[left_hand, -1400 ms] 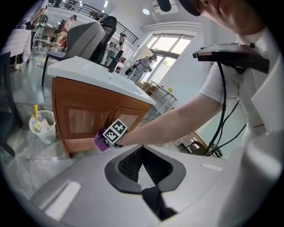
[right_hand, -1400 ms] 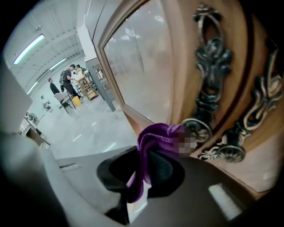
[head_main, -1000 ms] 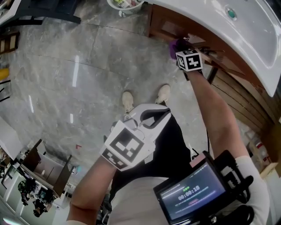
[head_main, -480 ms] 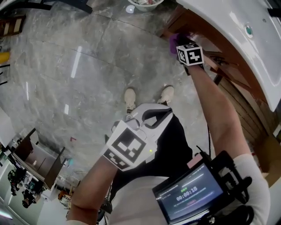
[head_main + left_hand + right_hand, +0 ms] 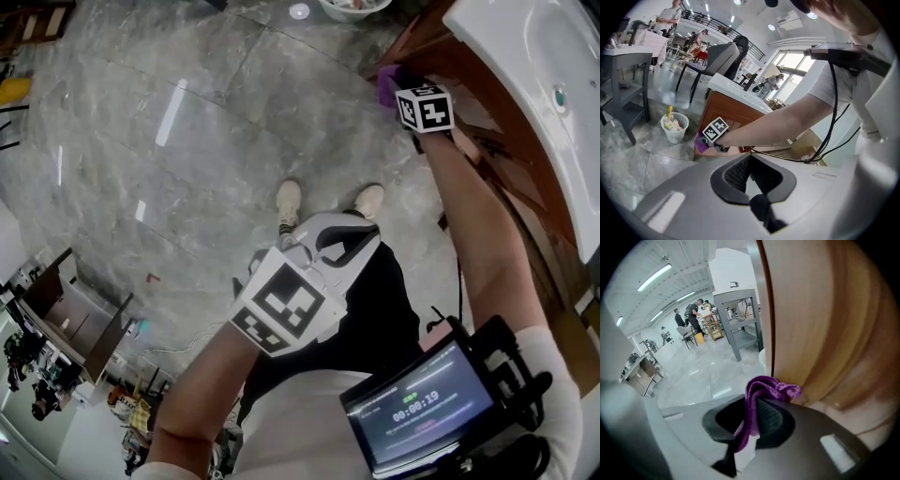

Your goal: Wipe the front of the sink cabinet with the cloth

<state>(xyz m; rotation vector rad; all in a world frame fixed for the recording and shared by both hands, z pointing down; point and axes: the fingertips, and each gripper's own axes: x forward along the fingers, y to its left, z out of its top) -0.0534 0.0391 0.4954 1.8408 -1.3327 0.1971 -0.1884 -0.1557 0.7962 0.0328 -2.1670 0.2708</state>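
My right gripper (image 5: 397, 90) is shut on a purple cloth (image 5: 387, 84) and presses it against the brown wooden front of the sink cabinet (image 5: 492, 141), near its far end. In the right gripper view the cloth (image 5: 761, 389) bunches out between the pads of the right gripper (image 5: 752, 401) and touches the wood panel (image 5: 820, 319). The white sink (image 5: 553, 66) lies on top of the cabinet. My left gripper (image 5: 345, 236) hangs shut and holds nothing in front of the person's body. The left gripper view shows the left gripper (image 5: 750, 161), the cloth (image 5: 700, 143) and the cabinet (image 5: 733, 110).
A white wastebasket (image 5: 675, 127) with rubbish stands on the grey marble floor (image 5: 187, 141) just past the cabinet's end. The person's feet (image 5: 328, 202) stand by the cabinet. Grey chairs (image 5: 628, 89) and people are farther off. A screen (image 5: 427, 408) is strapped to the right arm.
The right gripper has slid the cloth along the cabinet front toward the end by the wastebasket. The head view has swung. The left gripper has stayed in place.
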